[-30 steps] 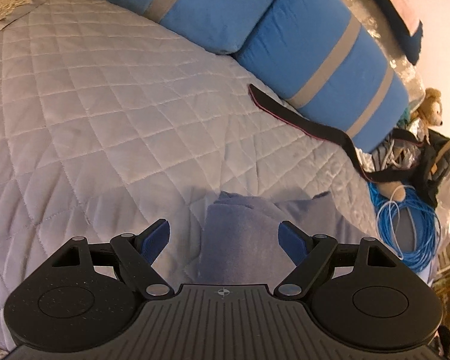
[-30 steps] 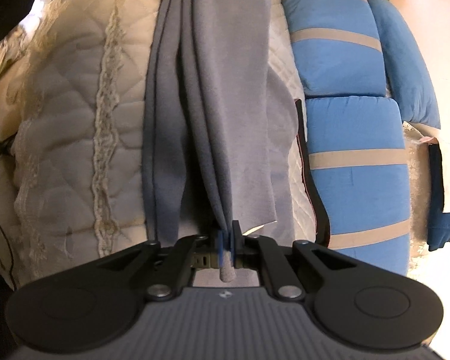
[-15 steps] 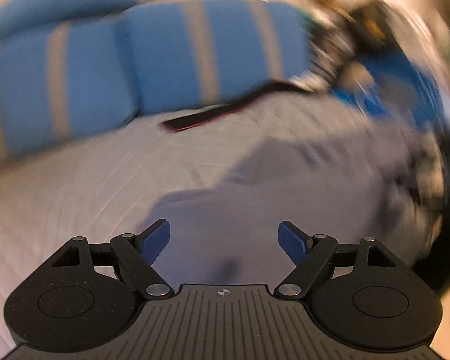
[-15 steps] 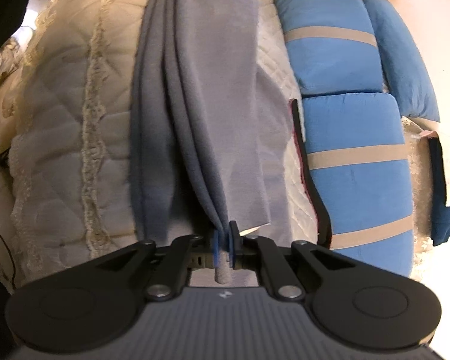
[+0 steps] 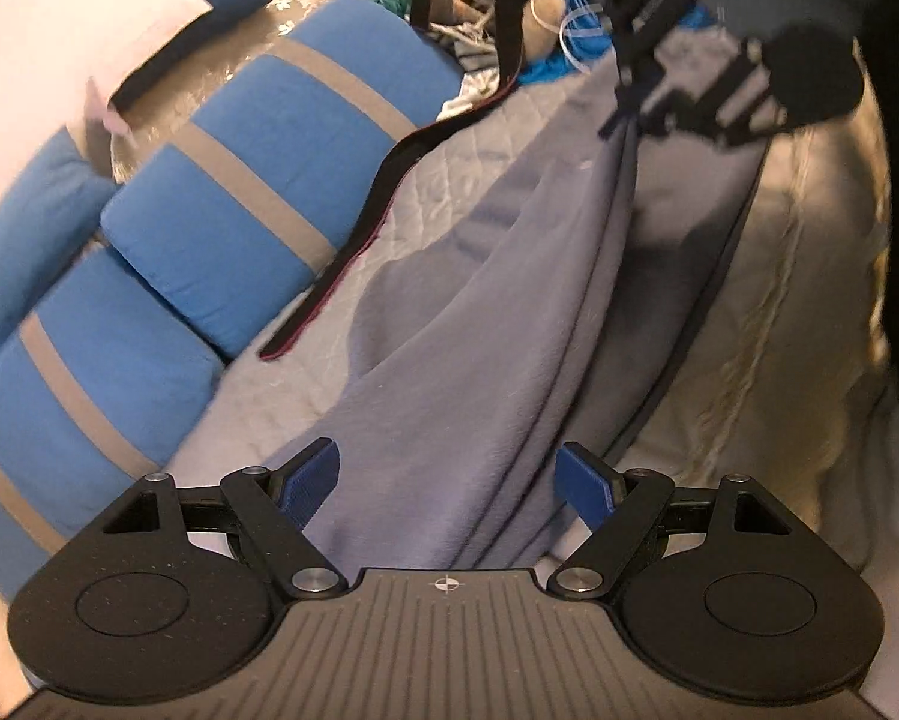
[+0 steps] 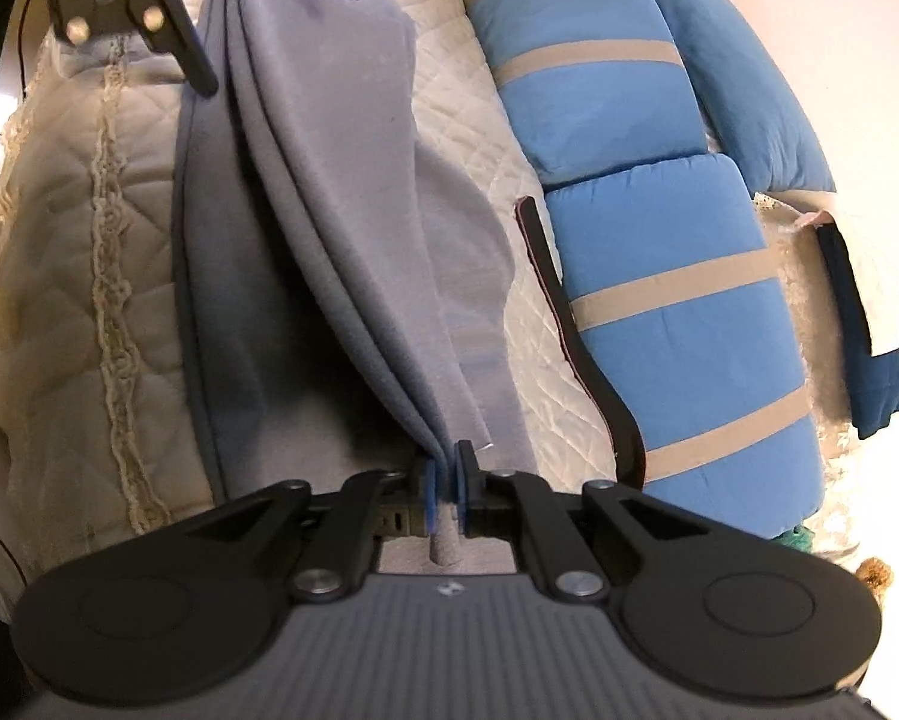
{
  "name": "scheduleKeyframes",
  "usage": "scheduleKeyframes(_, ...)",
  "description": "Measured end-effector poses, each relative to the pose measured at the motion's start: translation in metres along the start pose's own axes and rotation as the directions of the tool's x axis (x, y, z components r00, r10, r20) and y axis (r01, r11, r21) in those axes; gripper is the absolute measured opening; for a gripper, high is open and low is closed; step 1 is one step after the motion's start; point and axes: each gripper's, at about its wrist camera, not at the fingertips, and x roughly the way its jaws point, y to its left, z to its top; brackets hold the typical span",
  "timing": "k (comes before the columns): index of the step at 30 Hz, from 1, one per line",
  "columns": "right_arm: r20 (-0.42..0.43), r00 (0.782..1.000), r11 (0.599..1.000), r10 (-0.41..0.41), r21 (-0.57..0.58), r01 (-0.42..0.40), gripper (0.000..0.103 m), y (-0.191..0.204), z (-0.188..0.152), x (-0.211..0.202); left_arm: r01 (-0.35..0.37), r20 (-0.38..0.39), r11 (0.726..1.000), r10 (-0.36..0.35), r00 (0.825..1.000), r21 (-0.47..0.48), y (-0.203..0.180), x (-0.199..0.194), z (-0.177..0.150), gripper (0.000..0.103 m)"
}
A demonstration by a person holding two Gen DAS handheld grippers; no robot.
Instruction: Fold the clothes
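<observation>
The soft grey-lilac fleece garment (image 5: pixel 497 324) is lying stretched in long pleats along the bed, and its long axis is running straight from one tool to the other. At one end, the right tool (image 6: pixel 447 489) is pinching a gathered corner of the cloth between its blue pads; the jaws are standing narrow, with a small tuft of fabric sticking out behind them. At the other end, the left tool (image 5: pixel 449 483) is hovering with its jaws wide, and it is holding nothing. The cloth is passing beneath and between its blue fingers (image 5: pixel 308 480), but the pads are not pressing on it. So the free end of the garment is lying directly in front of the left tool and nearer to it, and I think this hand is the one to take hold next, so that the garment can be lifted or folded across its length.

Under the garment, the pale quilted bedspread with diamond stitching (image 6: pixel 467 120) is covering the bed, and a cream border with lace trim (image 6: pixel 107 276) is hanging at the near side. Just beside the garment, a dark narrow strap with a reddish edge (image 5: pixel 383 192) is lying. Beyond it, blue cushions with beige stripes (image 6: pixel 659 276) are standing against the light wall, and at the far end there is a pile of clutter.
</observation>
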Motion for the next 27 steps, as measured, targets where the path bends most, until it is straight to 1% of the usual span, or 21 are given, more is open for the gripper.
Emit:
scheduleKeyframes(2,0.001,1.000,1.000,0.006,0.003,-0.006,0.021,-0.001,0.000,-0.001,-0.063,-0.019,0.994,0.065,0.998,0.088,-0.009,0.004,-0.002,0.079)
scheduleKeyframes(3,0.000,1.000,1.000,0.007,0.005,-0.007,0.021,-0.001,0.000,-0.001,-0.097,-0.027,0.986,0.102,0.994,0.138,-0.014,0.005,-0.005,0.079)
scheduleKeyframes(5,-0.002,1.000,1.000,0.011,0.006,-0.011,0.021,-0.002,0.000,-0.002,-0.173,-0.036,0.954,0.187,0.982,0.247,-0.023,0.008,-0.012,0.079)
scheduleKeyframes(7,-0.005,1.000,1.000,0.018,0.001,-0.018,0.022,-0.001,0.001,-0.003,-0.220,-0.048,0.916,0.250,0.967,0.337,-0.029,0.012,-0.020,0.079)
scheduleKeyframes(9,-0.008,1.000,1.000,0.025,-0.007,-0.025,0.023,0.000,0.002,-0.004,-0.235,-0.063,0.892,0.280,0.958,0.386,-0.029,0.013,-0.026,0.076)
scheduleKeyframes(11,-0.007,0.999,0.999,0.032,-0.024,-0.033,0.024,0.003,0.003,-0.005,-0.247,-0.071,0.870,0.305,0.950,0.428,-0.030,0.013,-0.030,0.058)
scheduleKeyframes(13,-0.003,0.999,0.998,0.036,-0.042,-0.036,0.024,0.007,0.004,-0.006,-0.266,-0.059,0.841,0.331,0.942,0.471,-0.034,0.013,-0.032,0.053)
scheduleKeyframes(14,-0.002,0.999,0.998,0.042,-0.049,-0.042,0.024,0.008,0.004,-0.006,-0.271,-0.055,0.827,0.341,0.938,0.492,-0.037,0.013,-0.033,0.048)
scheduleKeyframes(16,-0.005,0.998,0.997,0.057,-0.054,-0.057,0.024,0.009,0.002,-0.005,-0.274,-0.056,0.796,0.358,0.932,0.539,-0.043,0.018,-0.039,0.045)
scheduleKeyframes(18,-0.009,0.998,0.996,0.067,-0.053,-0.067,0.025,0.010,0.002,-0.004,-0.285,-0.058,0.757,0.391,0.919,0.589,-0.049,0.025,-0.047,0.045)
scheduleKeyframes(19,-0.011,0.998,0.996,0.069,-0.056,-0.070,0.025,0.010,0.002,-0.003,-0.292,-0.060,0.743,0.407,0.911,0.602,-0.050,0.028,-0.052,0.045)
scheduleKeyframes(20,-0.012,0.997,0.996,0.071,-0.060,-0.072,0.025,0.010,0.003,-0.002,-0.298,-0.065,0.739,0.418,0.906,0.604,-0.050,0.030,-0.055,0.045)
scheduleKeyframes(21,-0.014,0.997,0.995,0.073,-0.064,-0.074,0.025,0.011,0.003,-0.002,-0.299,-0.080,0.755,0.419,0.904,0.583,-0.046,0.031,-0.055,0.045)
scheduleKeyframes(22,-0.016,0.997,0.995,0.074,-0.070,-0.075,0.024,0.012,0.004,-0.002,-0.295,-0.098,0.779,0.412,0.906,0.553,-0.042,0.030,-0.054,0.044)
scheduleKeyframes(23,-0.018,0.997,0.994,0.075,-0.077,-0.076,0.024,0.013,0.004,-0.002,-0.293,-0.103,0.793,0.405,0.909,0.534,-0.040,0.029,-0.054,0.039)
scheduleKeyframes(24,-0.017,0.997,0.994,0.076,-0.080,-0.077,0.024,0.013,0.006,-0.003,-0.296,-0.099,0.794,0.405,0.909,0.530,-0.039,0.029,-0.054,0.034)
scheduleKeyframes(26,-0.019,0.997,0.994,0.074,-0.080,-0.075,0.024,0.014,0.008,-0.003,-0.296,-0.090,0.778,0.409,0.908,0.554,-0.041,0.029,-0.056,0.018)
scheduleKeyframes(27,-0.021,0.997,0.994,0.072,-0.079,-0.073,0.024,0.015,0.008,-0.003,-0.294,-0.086,0.769,0.411,0.908,0.568,-0.042,0.029,-0.058,0.014)
